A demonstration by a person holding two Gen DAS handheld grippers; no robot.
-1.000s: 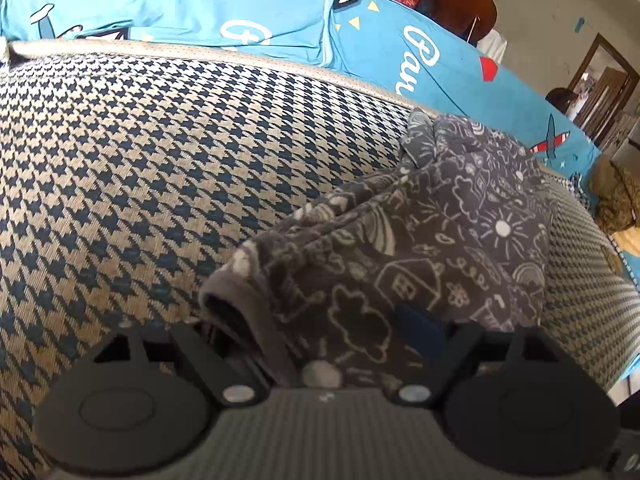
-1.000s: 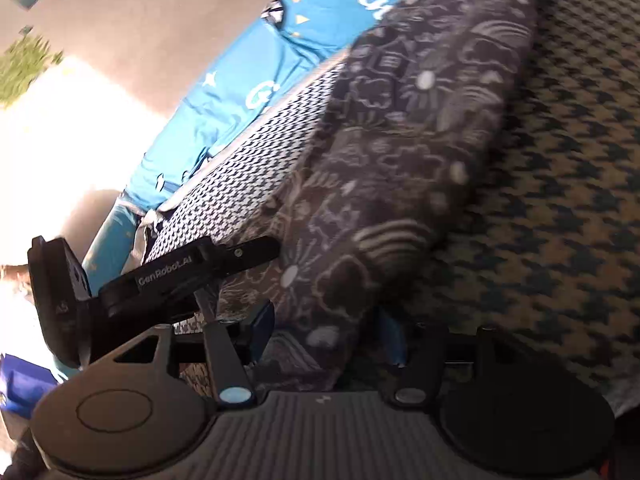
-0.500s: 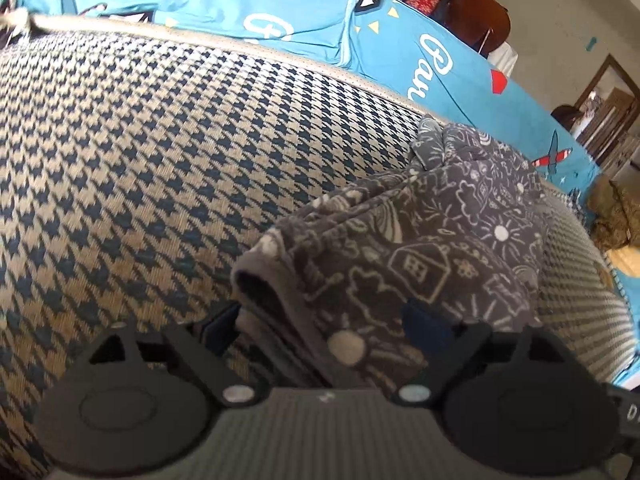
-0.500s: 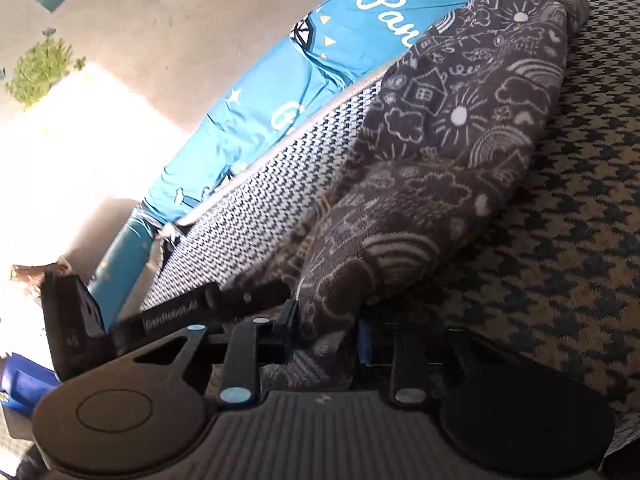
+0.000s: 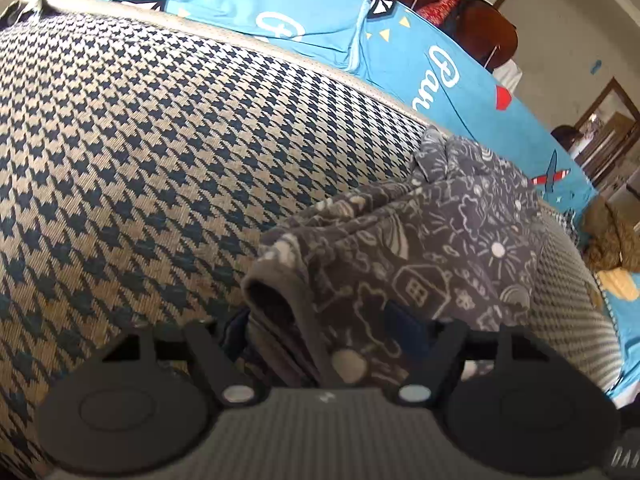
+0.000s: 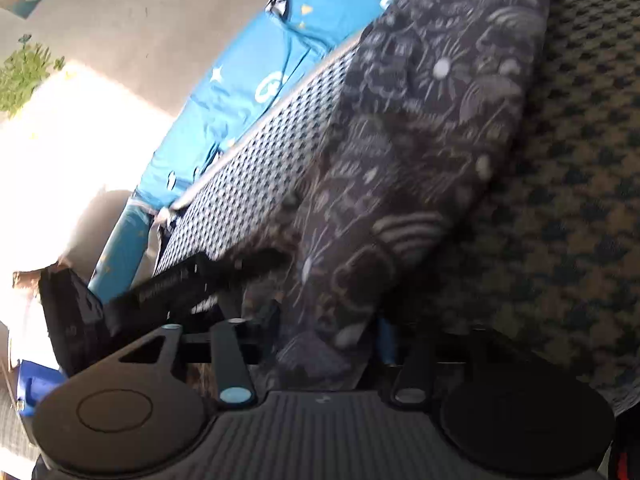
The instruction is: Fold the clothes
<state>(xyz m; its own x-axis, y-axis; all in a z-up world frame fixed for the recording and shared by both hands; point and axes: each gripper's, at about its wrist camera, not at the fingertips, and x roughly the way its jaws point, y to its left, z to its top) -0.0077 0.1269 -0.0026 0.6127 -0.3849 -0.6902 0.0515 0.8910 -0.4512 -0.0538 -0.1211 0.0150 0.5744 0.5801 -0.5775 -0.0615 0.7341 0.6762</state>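
Note:
A grey garment [image 5: 440, 248] printed with white doodles lies folded into a long bundle on a houndstooth cushion [image 5: 140, 160]. Its near rolled end sits between the fingers of my left gripper [image 5: 320, 322], whose jaws are closing around it; the left pad stands just beside the cloth's edge. In the blurred right wrist view the other end of the garment [image 6: 432, 120] runs down between the fingers of my right gripper [image 6: 328, 328], whose jaws are opening with the cloth loose between them. The left gripper's black housing [image 6: 172, 284] shows at the garment's left side.
A bright blue printed sheet [image 5: 312, 4] covers the surface behind the cushion. Beyond it stands a dark wooden chair [image 5: 480, 28], with a doorway [image 5: 608, 136] at the far right. A brown heap [image 5: 612, 240] lies past the cushion's right edge. Sunlit floor [image 6: 60, 152] lies left.
The left jaws spread wider, then narrowed again around the garment's end. The right jaws pinched the cloth half a second ago and have since spread. The garment has barely shifted.

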